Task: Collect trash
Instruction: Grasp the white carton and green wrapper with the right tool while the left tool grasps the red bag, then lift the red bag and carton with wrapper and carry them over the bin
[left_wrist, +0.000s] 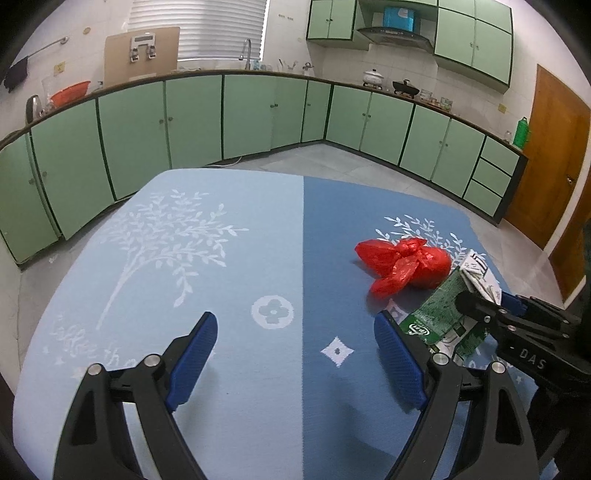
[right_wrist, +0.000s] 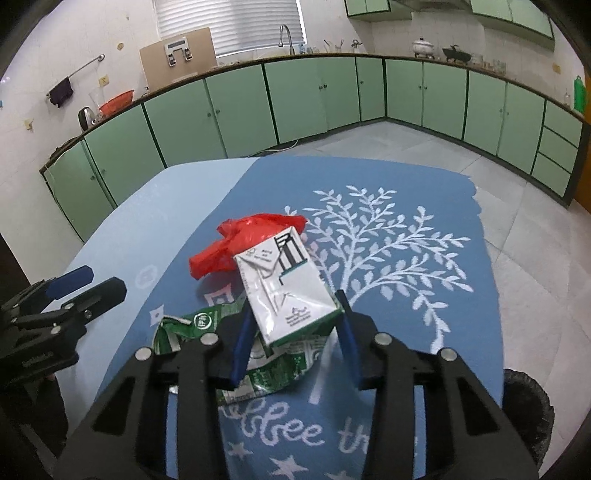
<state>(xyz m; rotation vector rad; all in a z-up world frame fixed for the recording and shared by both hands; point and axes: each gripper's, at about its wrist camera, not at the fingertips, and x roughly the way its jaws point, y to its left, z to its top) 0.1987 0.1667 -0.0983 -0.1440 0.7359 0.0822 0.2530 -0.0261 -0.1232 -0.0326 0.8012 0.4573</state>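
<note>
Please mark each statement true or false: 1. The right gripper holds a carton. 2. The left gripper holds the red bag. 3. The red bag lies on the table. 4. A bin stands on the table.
1. True: the right gripper is closed on the white and green carton.
2. False: the left gripper is open and holds nothing.
3. True: the red bag lies on the table.
4. False: the black bin stands below the table edge.

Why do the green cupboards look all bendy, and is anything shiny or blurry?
Left wrist view: the fisheye lens bows the green cupboards into a curve and darkens the corners; the red bag looks sharp. Right wrist view: same curving, soft glare on the white carton held by the right gripper; the nearest gripper parts are slightly soft.
</note>
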